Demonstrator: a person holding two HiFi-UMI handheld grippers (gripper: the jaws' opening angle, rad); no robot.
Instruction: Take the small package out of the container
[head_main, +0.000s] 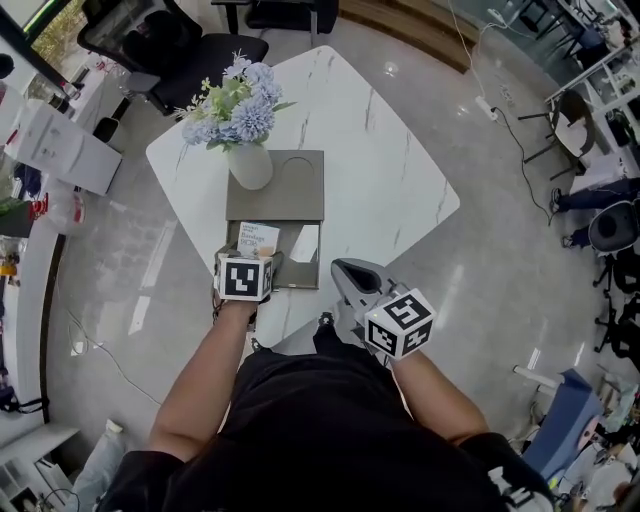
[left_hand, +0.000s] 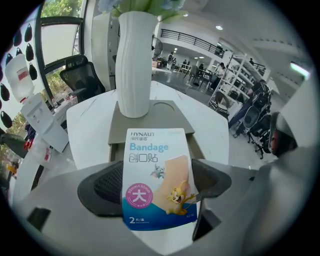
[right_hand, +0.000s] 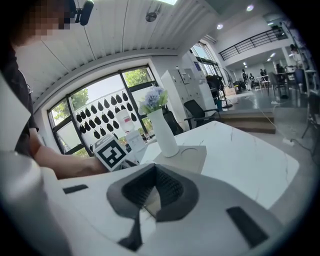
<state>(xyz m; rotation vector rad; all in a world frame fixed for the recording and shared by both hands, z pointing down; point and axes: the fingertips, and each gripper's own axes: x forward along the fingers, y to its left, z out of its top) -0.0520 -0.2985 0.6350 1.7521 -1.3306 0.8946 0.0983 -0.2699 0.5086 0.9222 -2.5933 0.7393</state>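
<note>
Small package (left_hand: 156, 165) gripped
Left tool (left_hand: 157, 184) pinches it to lift it from the container (head_main: 298, 284); right tool (right_hand: 152, 197) closed, empty.

white ribbed vase (left_hand: 133, 57) stands upright, straight ahead of my left fingers (left_hand: 107, 187), holding blue and white flowers (head_main: 235, 100). white marble table (head_main: 380, 150) spreads beyond and to the right of them. black office chair (head_main: 165, 45) far ahead, past the table's edge. white box (head_main: 55, 145) on the grey floor (head_main: 500, 260), off to the left.
</note>
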